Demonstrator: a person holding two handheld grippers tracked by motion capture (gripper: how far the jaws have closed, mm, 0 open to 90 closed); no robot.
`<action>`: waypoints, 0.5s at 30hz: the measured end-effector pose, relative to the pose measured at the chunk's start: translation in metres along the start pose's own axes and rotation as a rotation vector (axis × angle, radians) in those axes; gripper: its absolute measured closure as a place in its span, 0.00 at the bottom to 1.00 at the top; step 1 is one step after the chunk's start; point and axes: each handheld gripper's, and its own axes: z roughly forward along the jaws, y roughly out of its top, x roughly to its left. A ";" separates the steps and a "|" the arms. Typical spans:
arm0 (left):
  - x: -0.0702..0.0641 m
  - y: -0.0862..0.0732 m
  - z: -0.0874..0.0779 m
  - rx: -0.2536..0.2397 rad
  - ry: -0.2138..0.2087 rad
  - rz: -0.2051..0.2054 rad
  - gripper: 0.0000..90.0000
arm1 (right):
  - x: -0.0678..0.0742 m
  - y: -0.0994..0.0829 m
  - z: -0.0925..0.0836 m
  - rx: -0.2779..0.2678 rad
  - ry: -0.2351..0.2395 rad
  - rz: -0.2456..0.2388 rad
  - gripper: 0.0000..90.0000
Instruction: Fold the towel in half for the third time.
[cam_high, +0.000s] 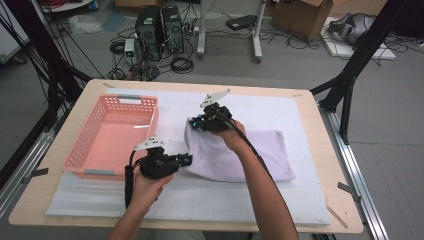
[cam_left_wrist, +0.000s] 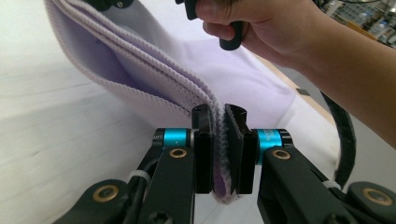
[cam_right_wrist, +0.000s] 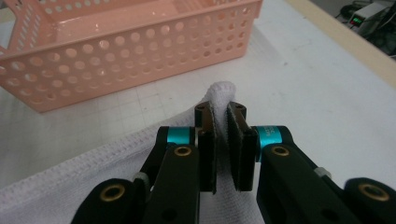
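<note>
A folded pale lilac towel (cam_high: 250, 150) lies on the white mat, its left edge lifted off the surface. My left gripper (cam_high: 187, 161) is shut on the near left corner; the left gripper view shows several towel layers (cam_left_wrist: 154, 70) pinched between the pads at my left gripper (cam_left_wrist: 220, 140). My right gripper (cam_high: 194, 121) is shut on the far left corner, and in the right gripper view a bunched towel edge (cam_right_wrist: 222, 91) pokes up between the pads of my right gripper (cam_right_wrist: 220, 135). The rest of the towel (cam_right_wrist: 70, 186) hangs to the left below that gripper.
A pink perforated basket (cam_high: 112, 135) stands empty at the left of the mat, close to both grippers, and its wall (cam_right_wrist: 116, 60) shows beyond the right gripper. The wooden table edge (cam_high: 330, 150) runs along the right. Cables and computer cases sit on the floor behind.
</note>
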 end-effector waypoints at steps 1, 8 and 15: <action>-0.002 0.001 0.004 0.004 -0.007 0.008 0.91 | -0.001 -0.001 -0.005 -0.002 -0.007 0.000 0.93; -0.014 0.007 0.034 0.036 -0.036 0.017 0.91 | -0.010 -0.014 -0.035 0.006 -0.059 0.014 0.93; -0.027 0.014 0.061 0.067 -0.054 0.035 0.91 | -0.020 -0.037 -0.055 0.018 -0.110 0.048 0.93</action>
